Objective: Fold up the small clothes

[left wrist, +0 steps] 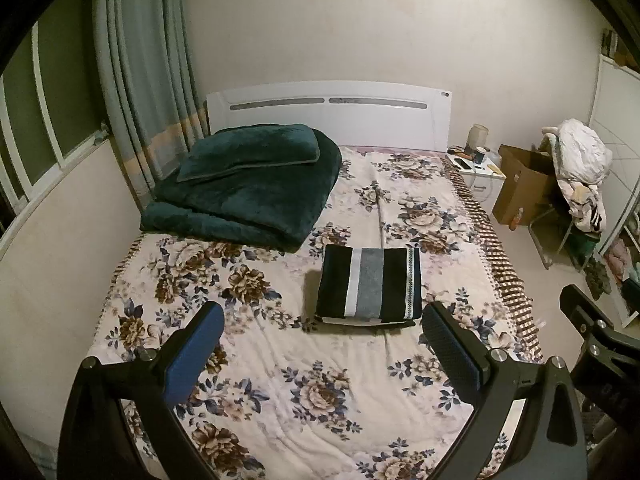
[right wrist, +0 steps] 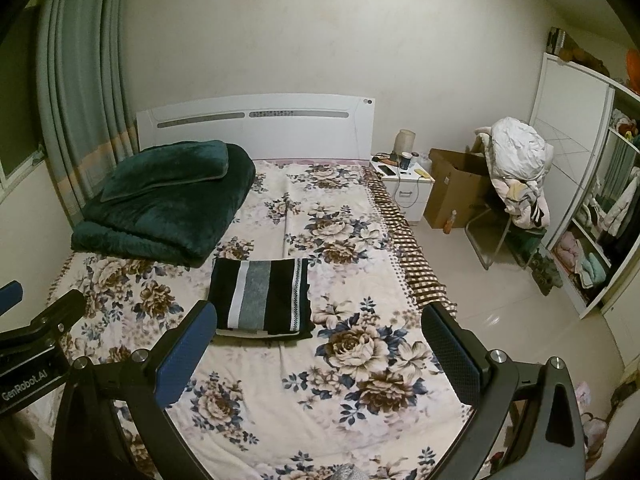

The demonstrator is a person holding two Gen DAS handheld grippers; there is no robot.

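Your striped garment (left wrist: 370, 286) folded into a flat rectangle, black, white and grey bands, on the floral bed (left wrist: 280, 380), left gripper (left wrist: 322, 344) and right gripper (right wrist: 320, 344) jaws spread, holding nothing.

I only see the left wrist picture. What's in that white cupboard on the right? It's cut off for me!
Observer: The wardrobe stands open, with clothes hanging inside.
Child: Anything on top?
Observer: Yes, something orange, cut off by the frame edge.
Child: Does my hand-held gripper have writing?
Observer: The left hand-held gripper reads GenRobot.AI on its side.
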